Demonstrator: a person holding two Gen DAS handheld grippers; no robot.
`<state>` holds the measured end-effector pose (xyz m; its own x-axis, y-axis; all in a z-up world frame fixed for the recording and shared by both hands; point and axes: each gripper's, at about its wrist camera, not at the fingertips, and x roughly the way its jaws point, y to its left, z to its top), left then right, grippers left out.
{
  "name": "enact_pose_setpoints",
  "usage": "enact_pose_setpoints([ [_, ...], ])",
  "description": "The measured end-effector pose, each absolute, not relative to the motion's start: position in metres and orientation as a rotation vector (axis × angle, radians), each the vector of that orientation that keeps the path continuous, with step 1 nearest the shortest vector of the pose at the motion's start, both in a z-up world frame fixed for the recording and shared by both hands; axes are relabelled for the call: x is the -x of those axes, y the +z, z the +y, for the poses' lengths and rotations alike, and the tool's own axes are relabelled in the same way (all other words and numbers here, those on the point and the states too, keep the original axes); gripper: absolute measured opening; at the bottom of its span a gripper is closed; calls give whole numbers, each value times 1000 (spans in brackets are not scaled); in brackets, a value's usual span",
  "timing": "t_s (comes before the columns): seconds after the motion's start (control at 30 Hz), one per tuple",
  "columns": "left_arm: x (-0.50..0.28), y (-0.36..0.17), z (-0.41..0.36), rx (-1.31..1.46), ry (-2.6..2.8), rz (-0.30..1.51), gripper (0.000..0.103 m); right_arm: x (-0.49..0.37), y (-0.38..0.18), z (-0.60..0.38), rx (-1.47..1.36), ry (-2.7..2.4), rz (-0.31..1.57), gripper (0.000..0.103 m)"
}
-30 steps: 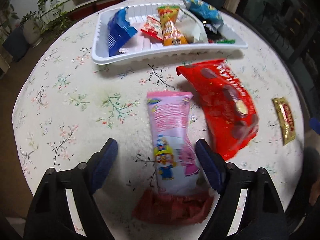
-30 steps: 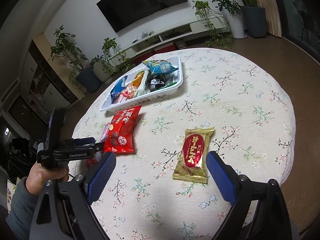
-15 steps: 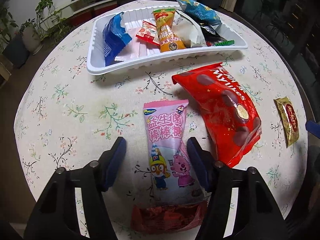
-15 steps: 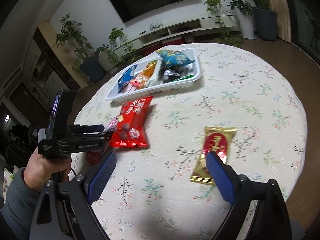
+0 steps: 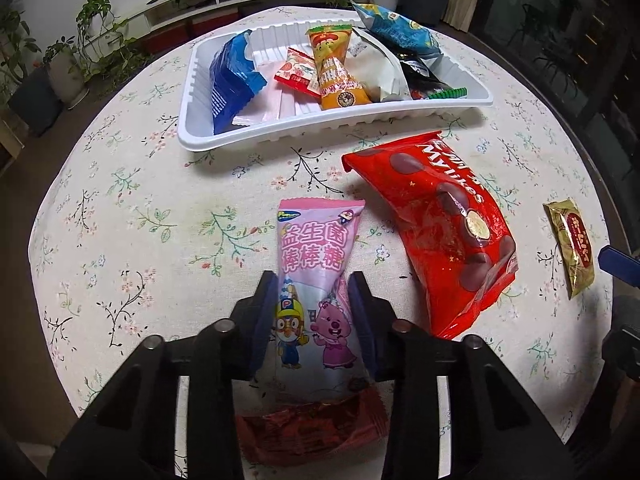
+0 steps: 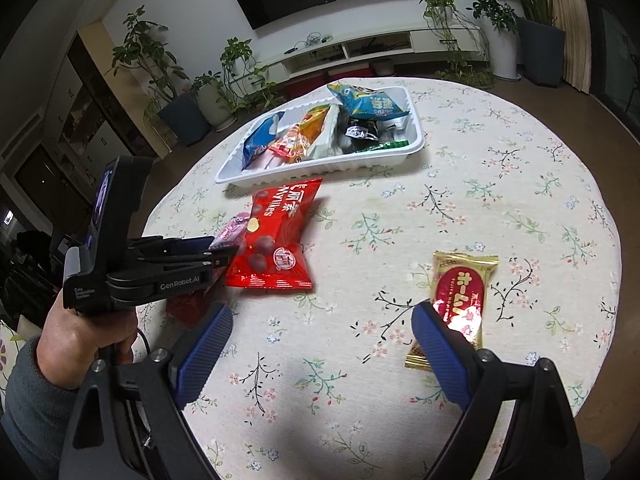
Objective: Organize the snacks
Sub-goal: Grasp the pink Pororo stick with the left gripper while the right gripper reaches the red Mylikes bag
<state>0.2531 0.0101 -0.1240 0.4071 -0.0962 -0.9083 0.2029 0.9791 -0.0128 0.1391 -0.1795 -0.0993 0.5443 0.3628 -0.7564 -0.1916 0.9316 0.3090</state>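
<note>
Two grippers are seen over the round table (image 6: 500, 184). The left gripper (image 5: 314, 312) has just been closing, and its fingers (image 5: 266, 300) are now pressed on both long sides of the pink packet (image 5: 316, 256). This packet lies on the cloth between the white tray (image 5: 320, 128) and the person, with a dark red packet (image 5: 312, 428) under its near end. Its long axis is pointed away from the fingers, toward the tray, so it is probably to be lifted and carried straight ahead. The right gripper (image 6: 320, 344) is spread wide and nothing is held in it. The gold packet (image 6: 456, 304) lies just beside its right finger, not between the two, and its long axis runs nearly along them. A shift to the right is judged necessary first.
</note>
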Motion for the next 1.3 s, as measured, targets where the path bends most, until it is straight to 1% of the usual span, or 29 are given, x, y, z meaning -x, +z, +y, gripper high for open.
enact_pose_setpoints([
  [0.1, -252, -124, 12, -107, -196, 1135, 31, -143, -100, -176, -188, 330, 950, 94],
  [0.23, -247, -122, 15, -92, -207, 1126, 23, -151, -100, -171, -173, 320, 971, 94],
  [0.37, -240, -118, 19, -62, -212, 1111, 20, -162, -99, -165, -151, 310, 986, 94],
  [0.5, -231, -112, 31, 7, -221, 1083, 16, -178, -97, -153, -110, 314, 997, 94],
  [0.63, -221, -100, 48, 109, -241, 1050, 9, -197, -99, -137, -72, 321, 1027, 94],
  [0.73, -218, -99, 61, 171, -251, 1047, 9, -208, -103, -124, -45, 333, 1045, 94],
  [0.87, -219, -110, 61, 128, -246, 1100, 9, -222, -112, -107, 6, 317, 1068, 92],
  [0.97, -218, -105, 66, 147, -204, 1071, 11, -225, -112, -107, 3, 309, 1063, 92],
  [1.0, -220, -103, 66, 147, -200, 1070, 16, -224, -112, -108, 0, 305, 1062, 92],
  [1.03, -222, -102, 64, 138, -195, 1071, 25, -225, -113, -109, 0, 302, 1065, 92],
  [1.07, -224, -101, 62, 130, -193, 1071, 32, -225, -114, -111, 1, 294, 1068, 92],
  [1.13, -227, -101, 59, 127, -198, 1067, 71, -226, -116, -116, -2, 280, 1071, 93],
  [1.17, -228, -100, 55, 117, -190, 1066, 76, -226, -117, -118, -6, 276, 1074, 93],
  [1.3, -236, -103, 35, 50, -194, 1098, 76, -229, -117, -126, -27, 258, 1080, 93],
])
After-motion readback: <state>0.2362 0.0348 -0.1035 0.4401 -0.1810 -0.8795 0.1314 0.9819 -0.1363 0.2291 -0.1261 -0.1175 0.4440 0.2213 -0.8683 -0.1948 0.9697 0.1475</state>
